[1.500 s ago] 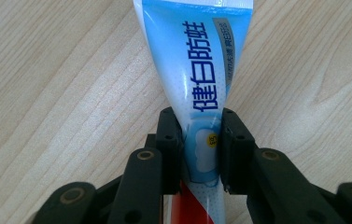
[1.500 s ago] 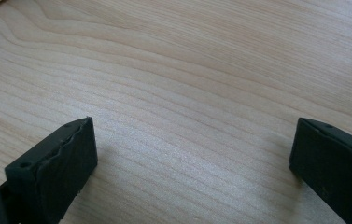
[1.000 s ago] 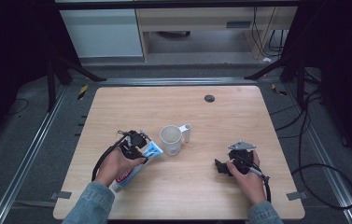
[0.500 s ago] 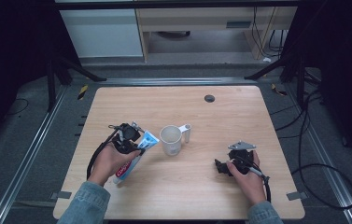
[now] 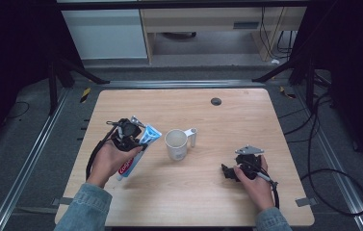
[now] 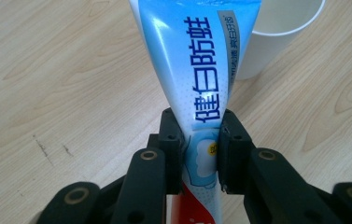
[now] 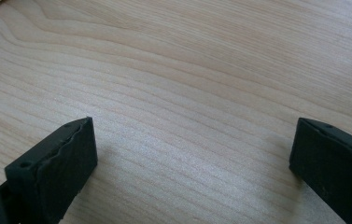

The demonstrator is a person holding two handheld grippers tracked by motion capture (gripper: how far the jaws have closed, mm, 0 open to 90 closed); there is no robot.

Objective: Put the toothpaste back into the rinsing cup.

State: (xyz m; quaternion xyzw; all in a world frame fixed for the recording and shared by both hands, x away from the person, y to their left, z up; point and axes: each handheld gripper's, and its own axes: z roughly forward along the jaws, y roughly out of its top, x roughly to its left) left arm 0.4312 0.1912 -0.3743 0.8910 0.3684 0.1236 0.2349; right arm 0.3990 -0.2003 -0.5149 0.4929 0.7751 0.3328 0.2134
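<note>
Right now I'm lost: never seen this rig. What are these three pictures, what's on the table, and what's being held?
No robot here: a person holds a hand-operated two-jaw claw in each hand. The high view looks down on the wooden table from the person's side. The other two pictures come from cameras riding on each claw, looking along its black jaws.

The left claw is shut on a blue toothpaste tube, gripping it partway along its length; the high view shows the tube angled beside a white mug. The right claw is open, its jaws wide apart just above bare wood, holding nothing. A small dark round thing sits near the table's far edge; I cannot tell what it is.
</note>
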